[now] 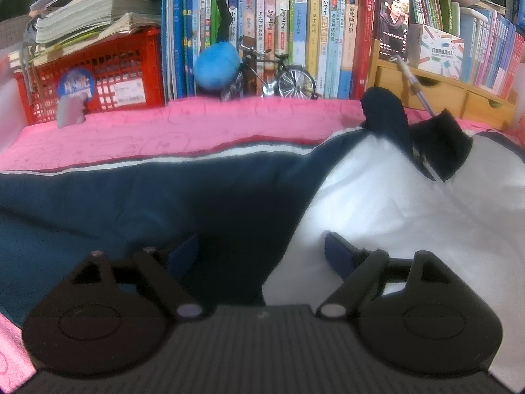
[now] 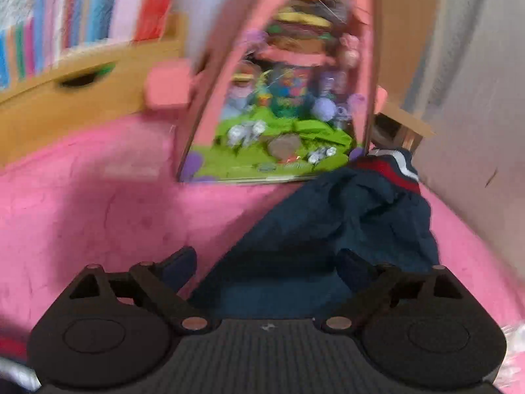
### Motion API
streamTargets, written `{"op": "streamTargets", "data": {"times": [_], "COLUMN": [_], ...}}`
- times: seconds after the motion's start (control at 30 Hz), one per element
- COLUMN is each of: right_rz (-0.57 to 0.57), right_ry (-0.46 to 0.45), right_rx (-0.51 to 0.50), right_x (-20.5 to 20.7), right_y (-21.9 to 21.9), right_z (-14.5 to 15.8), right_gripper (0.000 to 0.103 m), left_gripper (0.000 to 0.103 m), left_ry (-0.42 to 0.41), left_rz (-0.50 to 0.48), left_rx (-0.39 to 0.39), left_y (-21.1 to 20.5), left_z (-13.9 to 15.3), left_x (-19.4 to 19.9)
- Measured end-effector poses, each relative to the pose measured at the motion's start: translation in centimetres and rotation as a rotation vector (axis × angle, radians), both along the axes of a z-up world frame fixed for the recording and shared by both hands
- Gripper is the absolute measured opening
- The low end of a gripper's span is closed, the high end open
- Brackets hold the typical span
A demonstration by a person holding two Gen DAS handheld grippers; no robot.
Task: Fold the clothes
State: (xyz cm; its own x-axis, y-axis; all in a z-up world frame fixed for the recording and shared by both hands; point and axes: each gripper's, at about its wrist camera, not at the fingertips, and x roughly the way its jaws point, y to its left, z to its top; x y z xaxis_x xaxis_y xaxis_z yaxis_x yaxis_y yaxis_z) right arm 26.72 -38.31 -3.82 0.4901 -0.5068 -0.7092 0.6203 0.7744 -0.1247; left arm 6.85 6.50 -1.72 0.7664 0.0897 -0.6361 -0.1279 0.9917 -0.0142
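Your navy-and-white jacket (image 1: 377,190) lies spread on the pink cloth (image 1: 183,131) that covers the surface, its fabric smooth and slightly glossy, with a thin white and red piping line along the far edge of the navy panel and a dark collar bunched up at the far right. Your left gripper (image 1: 262,252) hangs just over the seam where navy meets white, its jaws spread wide with nothing pinched between them; one blue-padded finger sits over the navy side, the other over the white. Behind the jacket stands a red plastic lattice crate (image 1: 95,82) with stacked paper booklets on top of it, a row of upright books (image 1: 315,32), a small metal model bicycle (image 1: 279,75) beside a blue rounded lump, and a wooden drawer unit (image 1: 452,95). In the right wrist view, which is motion-blurred, your right gripper (image 2: 265,266) is also spread open, holding nothing, over a crumpled navy sleeve (image 2: 344,216) ending in a red-and-white striped cuff. That sleeve lies on the pink cloth and reaches toward a pink-framed toy box (image 2: 279,108) with colourful contents, too blurred to name.
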Motion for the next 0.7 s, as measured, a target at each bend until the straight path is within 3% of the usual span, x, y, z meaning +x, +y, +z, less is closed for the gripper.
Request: {"op": "streamTargets", "data": {"times": [0.03,0.07,0.1,0.13,0.3,0.4,0.5,0.53,0.67,0.7], "right_rz": [-0.012,-0.007,0.005,0.001,-0.041,-0.081,-0.129,-0.145,-0.168,-0.177], "right_ry": [-0.019,-0.032,-0.035,-0.025,-0.091,-0.218,-0.282,-0.265,-0.216,-0.249], "right_rx": [0.031,0.046,0.037,0.016,0.027,0.098,0.148,0.143,0.196,0.252], "right_x": [-0.4,-0.7,-0.9,-1.5,-6.3,-11.4,-16.8,-18.0,-21.6,-22.1], "right_y": [-0.7,-1.4,-1.9,-2.6,-7.9,-10.6,-12.7,-13.3,-15.7,-16.3], "right_z": [0.0,0.2,0.4,0.6,2.0,3.4,4.0,3.8,2.6,2.7], "right_gripper": [0.08,0.056,0.019,0.008,0.006,0.006,0.006,0.006,0.015,0.025], "left_gripper": [0.088,0.089,0.089,0.089,0.09,0.09,0.091,0.091,0.091,0.091], "left_ry": [0.001,0.001,0.002,0.002,0.002,0.002,0.002,0.002,0.003,0.003], "left_rz": [-0.001,-0.003,-0.004,-0.005,-0.006,-0.006,-0.005,-0.005,-0.005,-0.005], "left_rx": [-0.001,-0.001,-0.001,-0.002,-0.005,-0.005,-0.005,-0.004,-0.002,-0.001], "left_y": [0.0,0.0,0.0,0.0,0.0,0.0,-0.1,-0.1,-0.1,-0.1], "left_z": [0.0,0.0,0.0,0.0,-0.1,-0.1,-0.1,-0.1,-0.1,-0.1], "left_x": [0.0,0.0,0.1,0.1,0.1,0.1,0.1,0.1,0.1,0.1]}}
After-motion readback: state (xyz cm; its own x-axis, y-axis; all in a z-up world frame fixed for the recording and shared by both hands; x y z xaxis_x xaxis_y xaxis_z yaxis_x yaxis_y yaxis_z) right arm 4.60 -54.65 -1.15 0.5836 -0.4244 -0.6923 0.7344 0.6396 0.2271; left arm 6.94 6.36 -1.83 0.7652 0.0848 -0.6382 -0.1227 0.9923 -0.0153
